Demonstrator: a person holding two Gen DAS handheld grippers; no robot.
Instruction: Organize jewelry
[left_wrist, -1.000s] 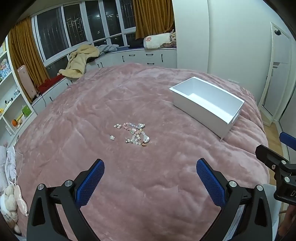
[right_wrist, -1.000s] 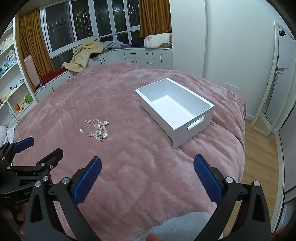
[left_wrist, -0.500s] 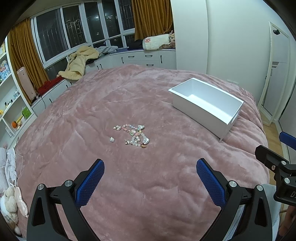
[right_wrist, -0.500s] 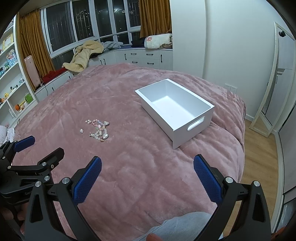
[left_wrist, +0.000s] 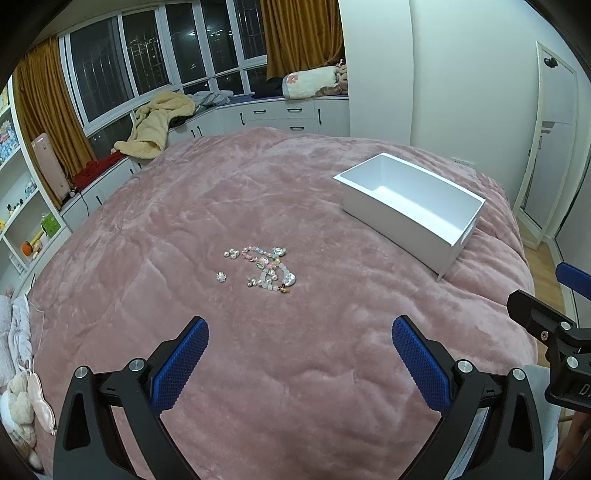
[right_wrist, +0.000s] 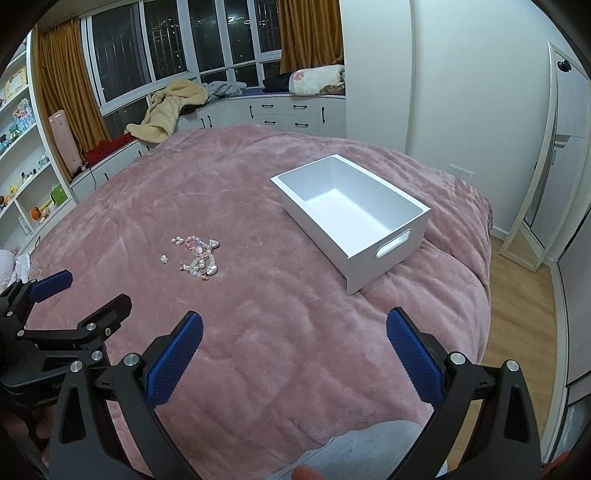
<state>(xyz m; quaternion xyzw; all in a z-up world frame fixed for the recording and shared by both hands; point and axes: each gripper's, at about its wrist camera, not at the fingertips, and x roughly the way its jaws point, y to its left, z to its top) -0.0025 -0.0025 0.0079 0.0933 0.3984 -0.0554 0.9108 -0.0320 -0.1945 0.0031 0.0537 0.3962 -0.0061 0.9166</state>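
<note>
Jewelry (left_wrist: 260, 267) — pale pearly beads, loosely scattered

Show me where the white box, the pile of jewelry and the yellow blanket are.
white box (right_wrist: 384, 254): right wrist view, on its near end wall by the handle slot.
pile of jewelry (left_wrist: 267, 269): left wrist view, on the beads in the middle.
yellow blanket (right_wrist: 173, 107): right wrist view, on its bunched folds.
</note>
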